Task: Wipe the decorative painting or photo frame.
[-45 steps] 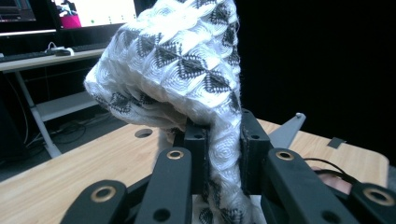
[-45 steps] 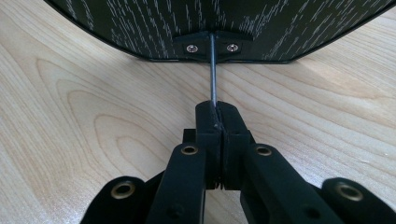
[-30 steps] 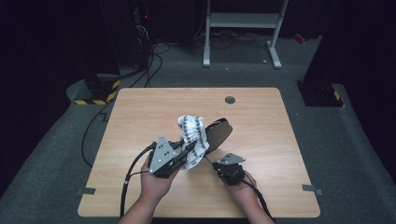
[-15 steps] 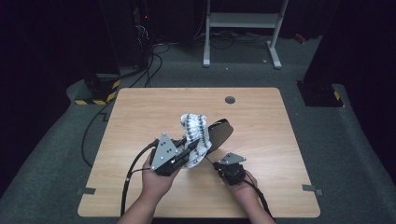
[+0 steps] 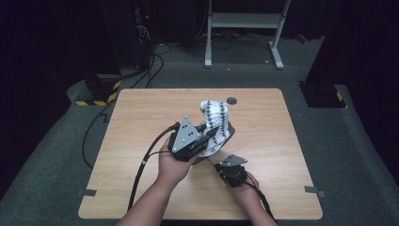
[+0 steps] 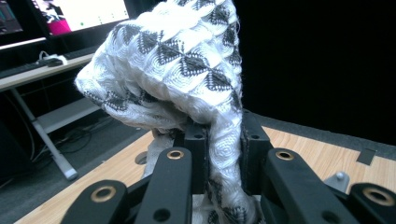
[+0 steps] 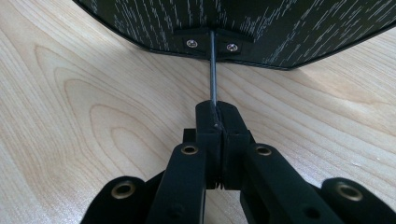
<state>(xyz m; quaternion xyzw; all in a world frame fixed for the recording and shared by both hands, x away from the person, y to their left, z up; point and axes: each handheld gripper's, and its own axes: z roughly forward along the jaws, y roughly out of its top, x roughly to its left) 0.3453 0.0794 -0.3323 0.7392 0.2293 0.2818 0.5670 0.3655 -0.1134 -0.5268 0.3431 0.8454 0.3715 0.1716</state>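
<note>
A white knitted cloth [image 5: 214, 114] with black triangle patterning hangs bunched above the middle of the wooden table [image 5: 141, 113]. My left gripper [image 5: 211, 137] is shut on it. In the left gripper view the cloth [image 6: 187, 70] rises in a folded lump, pinched between the pads of the left gripper [image 6: 223, 154]. Beneath the cloth lies a dark flat object [image 5: 229, 134] with pale streaks [image 7: 243, 28]. A thin metal rod [image 7: 213, 70] runs from its screwed bracket. My right gripper [image 7: 218, 114] is shut on that rod, low near the table's front [image 5: 220, 165].
A small dark disc [image 5: 231, 100] lies near the table's far edge. Behind the table stands a white metal frame [image 5: 244, 23]. Cables and a yellow-black striped box [image 5: 99, 92] sit on the floor at the left. A tape mark [image 5: 313, 190] lies at the front right corner.
My left gripper has risen and moved right and away from the person, carrying the cloth higher off the dark object. The right gripper has stayed put on the rod.
</note>
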